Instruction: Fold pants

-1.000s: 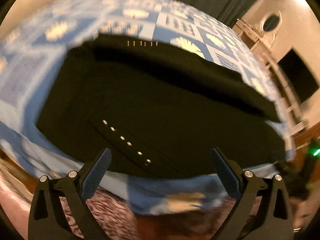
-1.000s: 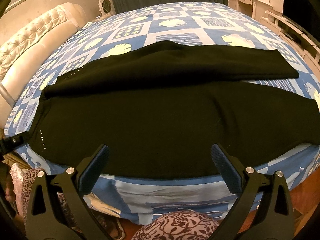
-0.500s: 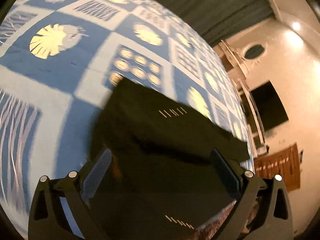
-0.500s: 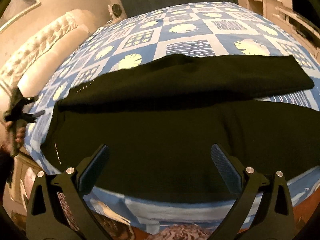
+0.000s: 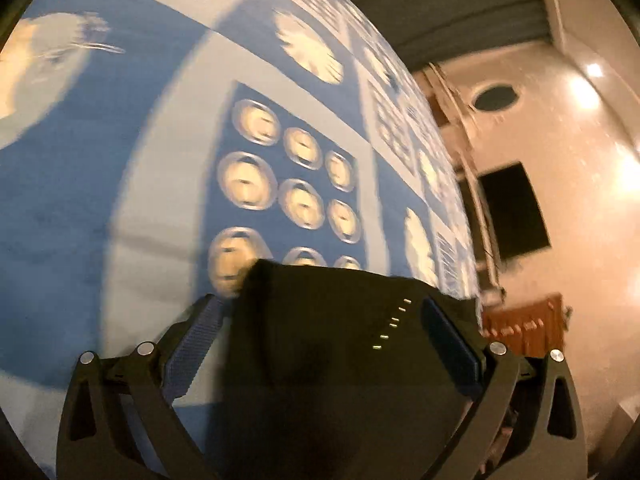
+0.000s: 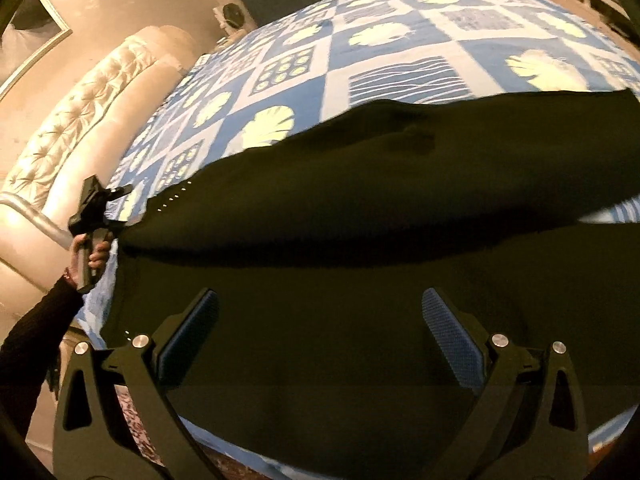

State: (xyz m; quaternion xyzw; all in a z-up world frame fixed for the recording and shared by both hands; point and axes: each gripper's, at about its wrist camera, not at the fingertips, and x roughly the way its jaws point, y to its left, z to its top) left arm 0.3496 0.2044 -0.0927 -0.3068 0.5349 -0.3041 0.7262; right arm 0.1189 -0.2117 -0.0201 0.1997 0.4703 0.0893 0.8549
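In the left wrist view, the left gripper is spread wide, and a corner of the black pants lies between its fingers on the blue bedspread; the blur hides whether the fingers touch the cloth.

In the right wrist view, the right gripper is also spread wide, empty, low over the pants, which lie across the near bed edge.
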